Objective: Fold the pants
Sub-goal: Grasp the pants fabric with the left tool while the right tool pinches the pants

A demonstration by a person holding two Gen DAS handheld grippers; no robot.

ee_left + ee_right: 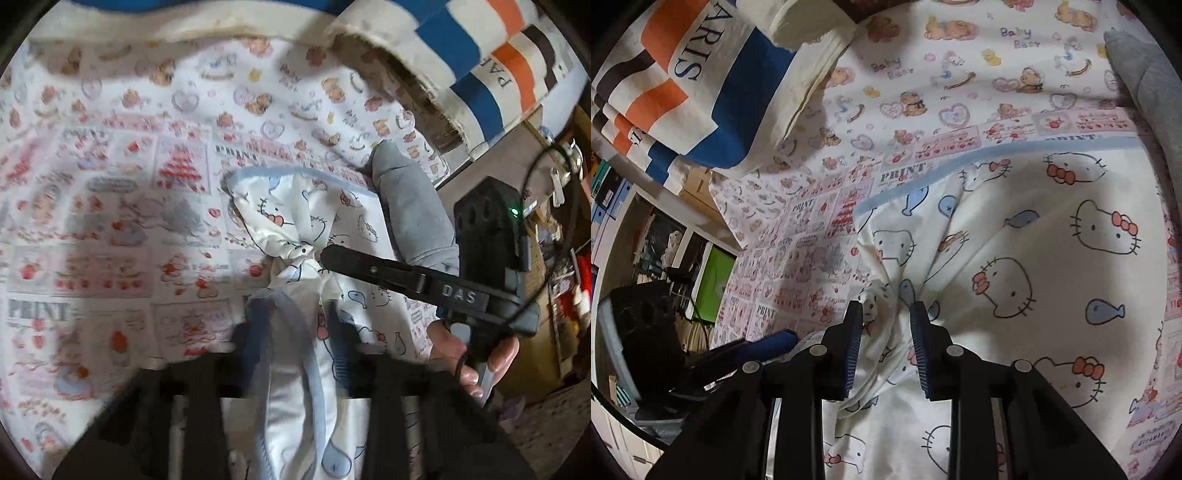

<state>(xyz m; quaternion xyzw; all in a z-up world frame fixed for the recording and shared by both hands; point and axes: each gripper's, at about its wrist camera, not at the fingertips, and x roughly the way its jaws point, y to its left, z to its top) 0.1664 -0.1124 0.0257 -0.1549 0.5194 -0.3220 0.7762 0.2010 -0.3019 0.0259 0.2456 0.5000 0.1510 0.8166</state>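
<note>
Left gripper (291, 332) clamped on pants (295, 229) | right gripper (886, 314) pinching bunched cloth | risk – fabric slips, fold skews

The printed sheet (110, 206) lies bare from about seven to eleven o'clock in the left wrist view, so a gripper could pass freely there. At twelve to two o'clock a folded striped blanket (480, 55) rises above the sheet and closes off that edge. A grey cloth item (410, 210) lies at three o'clock, just beside the pants (314, 221), narrowing the way. The right gripper (325, 256) and the hand (476, 354) holding it block the four o'clock side. In the right wrist view, open sheet lies between the pants (1034, 258) and the blanket (701, 92), from ten to twelve o'clock.
</note>
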